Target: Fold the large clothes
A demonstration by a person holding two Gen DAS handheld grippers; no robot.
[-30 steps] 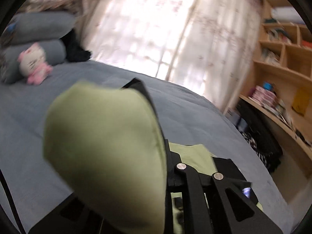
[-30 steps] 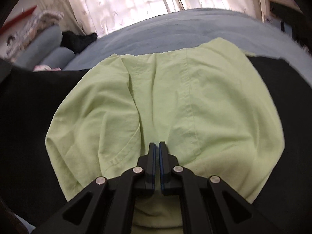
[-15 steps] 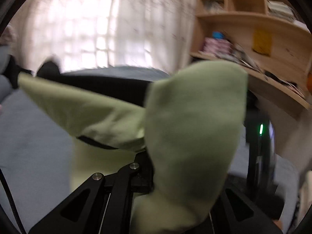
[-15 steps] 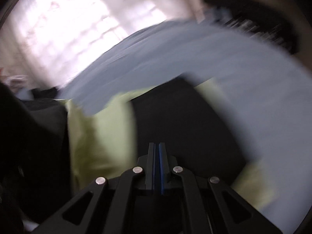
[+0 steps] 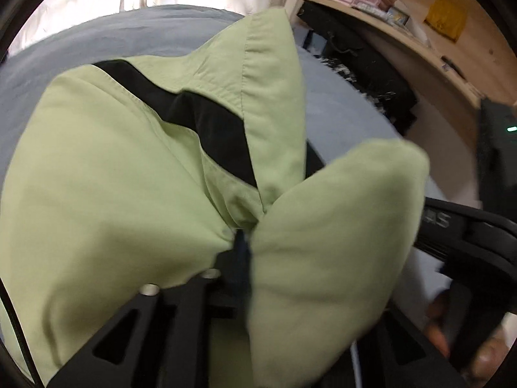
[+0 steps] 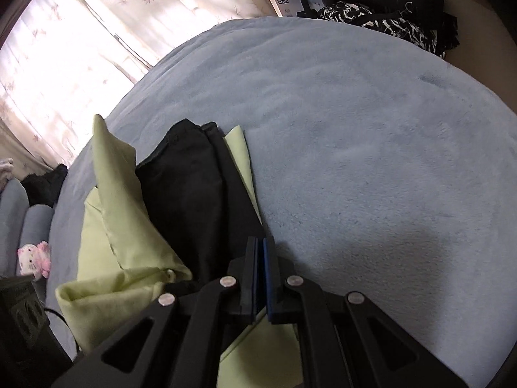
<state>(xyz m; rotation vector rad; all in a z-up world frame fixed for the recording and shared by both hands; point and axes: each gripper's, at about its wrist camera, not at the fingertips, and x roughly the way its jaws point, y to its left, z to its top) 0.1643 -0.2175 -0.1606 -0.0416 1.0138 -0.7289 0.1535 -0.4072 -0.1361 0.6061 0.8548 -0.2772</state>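
Note:
A light green and black garment (image 5: 113,177) fills the left wrist view, bunched and fanning out from my left gripper (image 5: 242,242), which is shut on a pinch of it. In the right wrist view the same garment (image 6: 181,194) lies in a loose heap on the grey-blue bed (image 6: 371,129), green folds at the left, black panel in the middle. My right gripper (image 6: 261,252) is shut at the heap's right edge; the cloth runs under it, and whether it pinches the cloth is hidden.
A pink and white plush toy (image 6: 32,257) and grey pillows (image 6: 19,220) lie at the bed's far left. Curtains (image 6: 80,32) hang behind. A wooden shelf (image 5: 404,16) with boxes and dark bags (image 5: 355,64) stands beside the bed. The other handle (image 5: 468,242) shows at right.
My left gripper has swung down and round with the garment, from the window toward the bed and shelf. My right gripper has moved from over the green cloth to the heap's right edge.

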